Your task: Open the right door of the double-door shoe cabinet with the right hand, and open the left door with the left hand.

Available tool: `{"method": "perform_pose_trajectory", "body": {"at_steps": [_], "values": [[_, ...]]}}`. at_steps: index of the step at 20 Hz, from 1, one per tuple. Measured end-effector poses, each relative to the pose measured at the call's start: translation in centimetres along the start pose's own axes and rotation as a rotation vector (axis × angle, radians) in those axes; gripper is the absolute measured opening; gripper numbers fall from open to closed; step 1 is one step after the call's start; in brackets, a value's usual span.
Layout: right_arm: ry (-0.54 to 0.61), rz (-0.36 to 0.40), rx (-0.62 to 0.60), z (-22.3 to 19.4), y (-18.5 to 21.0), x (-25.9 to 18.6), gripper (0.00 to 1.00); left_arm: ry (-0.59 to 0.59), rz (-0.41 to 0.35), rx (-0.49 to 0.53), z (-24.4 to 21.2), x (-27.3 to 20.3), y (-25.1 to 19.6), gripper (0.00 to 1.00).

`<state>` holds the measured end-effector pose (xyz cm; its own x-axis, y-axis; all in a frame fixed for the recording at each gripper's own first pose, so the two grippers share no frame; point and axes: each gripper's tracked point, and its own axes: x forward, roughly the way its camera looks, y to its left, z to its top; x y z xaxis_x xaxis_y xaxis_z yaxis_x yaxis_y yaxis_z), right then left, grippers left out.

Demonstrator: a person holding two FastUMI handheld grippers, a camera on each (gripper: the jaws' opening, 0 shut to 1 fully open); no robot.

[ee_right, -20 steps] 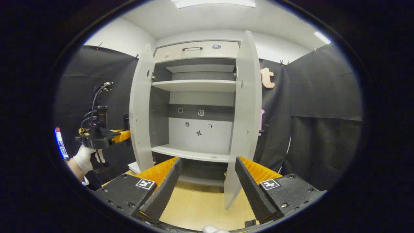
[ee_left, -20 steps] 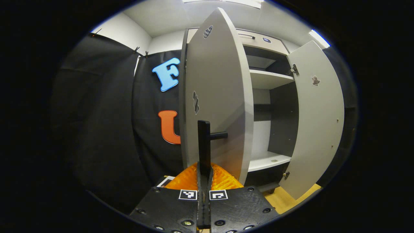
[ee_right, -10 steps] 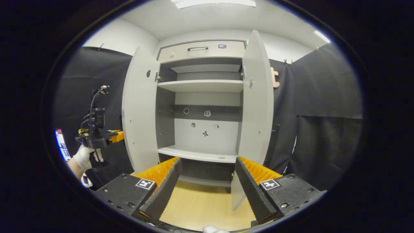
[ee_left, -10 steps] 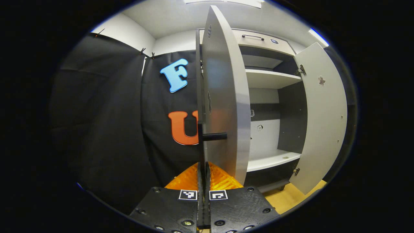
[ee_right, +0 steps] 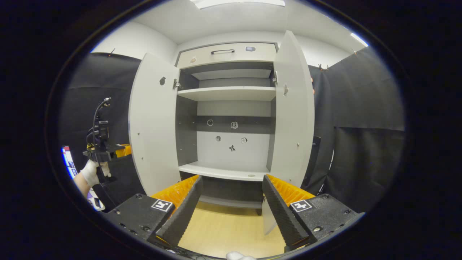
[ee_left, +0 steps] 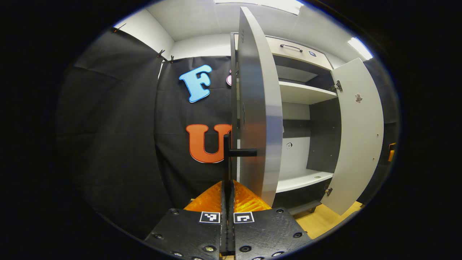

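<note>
The grey shoe cabinet (ee_right: 231, 94) stands with both doors swung out. In the left gripper view the left door (ee_left: 258, 108) is seen almost edge-on. Its black bar handle (ee_left: 226, 151) runs down between my left gripper's fingers, and the left gripper (ee_left: 227, 183) is shut on that handle. The right door (ee_left: 357, 137) hangs wide open beyond it. In the right gripper view the left door (ee_right: 151, 126) and right door (ee_right: 293, 115) flank the bare shelves. My right gripper (ee_right: 232, 179) is open, low in front of the cabinet, touching nothing. The left gripper (ee_right: 104, 151) shows at far left in a gloved hand (ee_right: 90, 173).
A drawer with a dark handle (ee_right: 222, 51) sits across the cabinet's top. Light wooden floor (ee_right: 223, 231) lies in front of the cabinet. Black cloth walls (ee_right: 361, 126) close in on both sides, near the open doors.
The left door has swung further outward with my left gripper still holding its handle. In the right gripper view more of both doors' inner faces shows. The right gripper stayed open.
</note>
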<state>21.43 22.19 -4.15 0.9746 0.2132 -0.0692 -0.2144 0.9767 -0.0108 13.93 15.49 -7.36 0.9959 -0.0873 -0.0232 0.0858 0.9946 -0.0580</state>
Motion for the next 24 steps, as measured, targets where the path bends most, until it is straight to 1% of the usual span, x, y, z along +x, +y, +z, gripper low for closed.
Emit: {"method": "perform_pose_trajectory", "body": {"at_steps": [2, 3, 4, 6, 7, 8, 9, 10, 11, 12, 14, 15, 16, 19, 22, 23, 24], "values": [[0.004, 0.004, -0.002, -0.1, 0.3, 0.0, 1.0, 0.002, -0.001, 0.008, 0.1, 0.0, 0.0, 0.0], [0.006, 0.006, -0.005, -0.1, 0.5, 0.0, 1.0, 0.001, 0.0, 0.004, 0.1, -0.1, 0.0, 0.08], [0.005, 0.007, -0.007, 0.0, 0.5, 0.0, 1.0, 0.005, 0.0, 0.001, 0.1, -0.1, -0.1, 0.0], [0.003, 0.007, -0.007, 0.1, 0.6, -0.1, 1.0, 0.013, 0.005, -0.004, 0.0, -0.4, -0.2, 0.0], [0.001, 0.007, -0.007, 0.1, 0.6, -0.3, 1.0, 0.011, 0.01, 0.006, 0.0, -0.5, -0.3, 0.0], [0.003, 0.007, -0.006, 0.0, 0.5, -0.3, 1.0, 0.021, 0.031, 0.038, -0.3, -0.9, 0.1, 0.0], [0.005, 0.012, -0.006, 0.0, 0.5, -0.5, 1.0, 0.037, 0.05, 0.066, -0.7, -1.5, 0.7, 0.17], [0.006, 0.015, -0.008, 0.1, 0.4, -0.6, 1.0, 0.048, 0.054, 0.079, -1.1, -2.4, 0.6, 0.02], [0.004, 0.018, -0.01, 0.1, 0.2, -0.9, 1.0, 0.057, 0.052, 0.073, -1.4, -3.0, 0.5, 0.02], [0.0, 0.02, -0.01, 0.2, 0.1, -1.1, 1.0, 0.063, 0.058, 0.066, -1.8, -3.7, 0.6, 0.1], [-0.005, 0.028, -0.007, 0.3, -0.2, -1.5, 1.0, 0.08, 0.059, 0.059, -2.2, -5.3, 0.4, 0.36], [-0.006, 0.032, -0.007, 0.4, -0.4, -1.7, 1.0, 0.085, 0.069, 0.063, -2.3, -6.1, 0.4, 0.57], [-0.007, 0.039, -0.007, 0.4, -0.6, -1.9, 1.0, 0.096, 0.083, 0.072, -2.5, -6.8, 0.3, 0.52], [-0.014, 0.055, -0.001, 0.7, -1.4, -2.7, 1.0, 0.104, 0.159, 0.094, -2.5, -9.6, -0.1, 0.97], [-0.018, 0.06, -0.007, 1.1, -2.7, -3.2, 1.0, 0.103, 0.191, 0.089, -1.4, -11.6, -2.4, 0.96], [-0.021, 0.066, -0.005, 1.2, -3.0, -3.5, 1.0, 0.098, 0.195, 0.085, -0.9, -12.3, -3.4, 0.96], [-0.026, 0.068, -0.005, 1.5, -3.6, -3.7, 1.0, 0.091, 0.183, 0.081, -0.3, -12.9, -4.8, 0.96]]}}
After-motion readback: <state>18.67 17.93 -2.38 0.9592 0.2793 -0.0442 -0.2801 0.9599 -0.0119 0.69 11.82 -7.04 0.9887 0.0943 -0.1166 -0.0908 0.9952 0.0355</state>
